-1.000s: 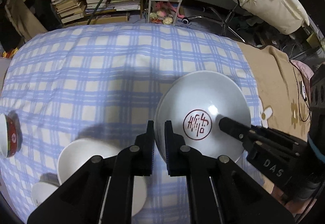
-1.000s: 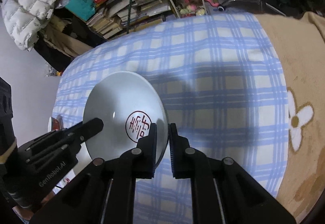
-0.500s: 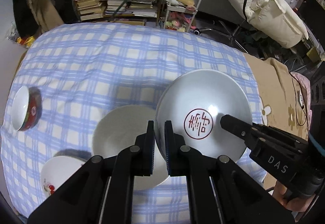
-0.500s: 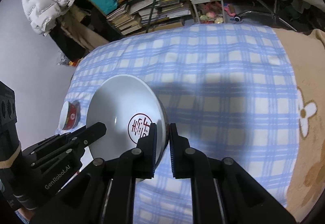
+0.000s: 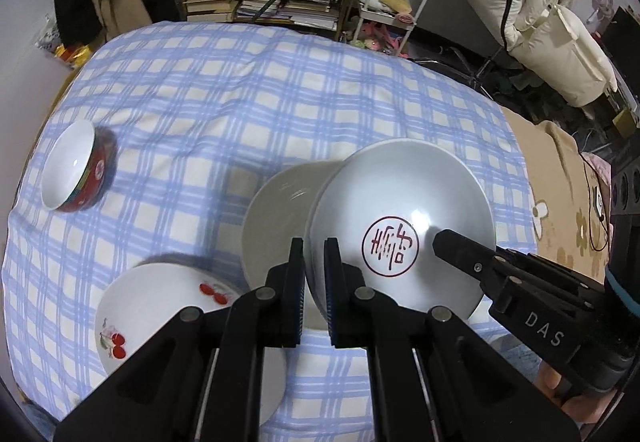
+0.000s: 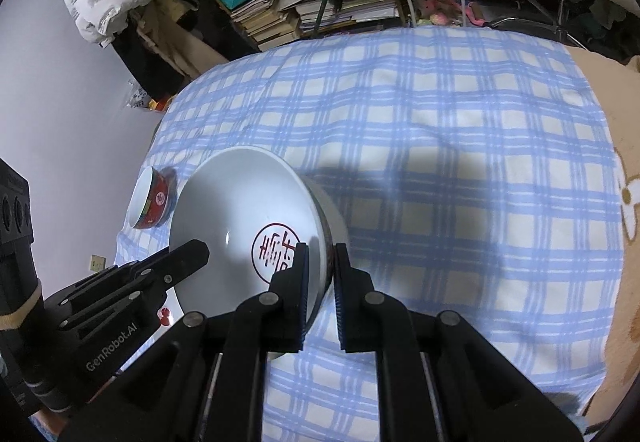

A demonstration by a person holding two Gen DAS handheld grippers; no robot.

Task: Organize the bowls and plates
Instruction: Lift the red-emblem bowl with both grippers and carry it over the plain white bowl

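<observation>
Two grippers are clamped on one white bowl with a red round emblem (image 5: pixel 394 246): the left gripper (image 5: pixel 314 266) is closed on its left rim, the right gripper (image 6: pixel 320 274) on its right rim, jaws nearly together. The bowl is held tilted above the blue checked blanket (image 5: pixel 240 101), over a plain white plate (image 5: pixel 276 213). A cherry-patterned plate (image 5: pixel 160 310) lies near the blanket's front-left corner, and a red bowl (image 5: pixel 76 165) is tipped by its left edge.
</observation>
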